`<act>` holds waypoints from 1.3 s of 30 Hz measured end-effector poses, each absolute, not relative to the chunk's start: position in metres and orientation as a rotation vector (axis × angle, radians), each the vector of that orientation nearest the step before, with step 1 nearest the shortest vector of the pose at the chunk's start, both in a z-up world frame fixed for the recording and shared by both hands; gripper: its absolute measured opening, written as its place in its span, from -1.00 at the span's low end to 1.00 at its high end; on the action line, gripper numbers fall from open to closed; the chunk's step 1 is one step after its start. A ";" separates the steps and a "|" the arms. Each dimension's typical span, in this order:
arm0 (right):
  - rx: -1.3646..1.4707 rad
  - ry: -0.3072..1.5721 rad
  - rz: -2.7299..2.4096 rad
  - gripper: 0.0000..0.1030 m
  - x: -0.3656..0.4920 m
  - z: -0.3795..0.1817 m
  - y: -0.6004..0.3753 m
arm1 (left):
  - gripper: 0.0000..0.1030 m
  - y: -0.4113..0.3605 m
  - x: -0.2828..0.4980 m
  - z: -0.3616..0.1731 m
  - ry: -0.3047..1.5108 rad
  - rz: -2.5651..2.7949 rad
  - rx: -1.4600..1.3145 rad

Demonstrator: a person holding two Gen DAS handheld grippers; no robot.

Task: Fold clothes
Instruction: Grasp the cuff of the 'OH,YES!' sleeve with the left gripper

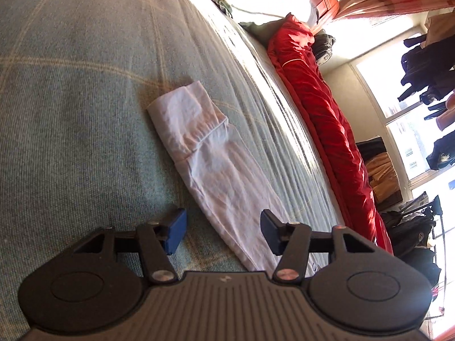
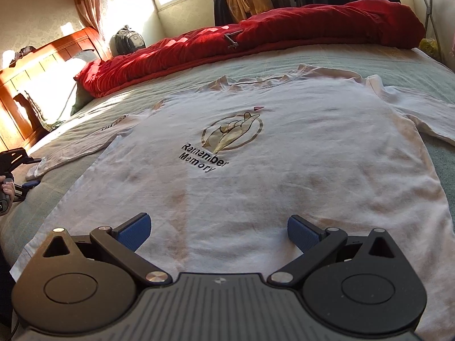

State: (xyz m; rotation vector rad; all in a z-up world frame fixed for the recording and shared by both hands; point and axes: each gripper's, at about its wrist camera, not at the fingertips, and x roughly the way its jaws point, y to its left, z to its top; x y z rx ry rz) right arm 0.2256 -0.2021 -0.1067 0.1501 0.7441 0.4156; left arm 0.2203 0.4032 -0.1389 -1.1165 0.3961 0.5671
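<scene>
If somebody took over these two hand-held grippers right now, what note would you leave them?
Left hand-held gripper: jaws partly open and empty, low over the end of the sleeve on the shirt's left side.
Right hand-held gripper: open, empty, above the shirt's bottom hem.
White T-shirt: spread flat, print side up, on the green bedspread; a red quilt is bunched behind it.
Done: shirt laid out; no fold visible yet.
Left: likely grasp that sleeve and fold it in, then the other sleeve, then fold the body.
</scene>
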 end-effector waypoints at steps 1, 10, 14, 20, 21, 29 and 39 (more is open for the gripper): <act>0.134 0.740 0.412 1.00 0.226 -0.107 -0.200 | 0.08 0.405 0.222 -0.139 0.393 0.568 -1.113; -0.057 0.700 0.376 1.00 0.222 -0.115 -0.179 | 0.08 0.418 0.229 -0.141 0.353 0.579 -1.109; -0.084 0.687 0.372 1.00 0.221 -0.116 -0.176 | 0.08 0.426 0.233 -0.142 0.340 0.579 -1.127; -0.087 0.682 0.373 1.00 0.221 -0.117 -0.176 | 0.10 0.435 0.240 -0.143 0.293 0.604 -1.176; -0.087 0.682 0.374 1.00 0.221 -0.117 -0.176 | 0.10 0.435 0.240 -0.144 0.282 0.607 -1.188; -0.094 0.675 0.373 1.00 0.221 -0.118 -0.175 | 0.10 0.417 0.227 -0.154 0.209 0.510 -1.245; -0.104 0.669 0.368 1.00 0.223 -0.119 -0.172 | 0.09 0.421 0.238 -0.165 0.043 0.522 -1.286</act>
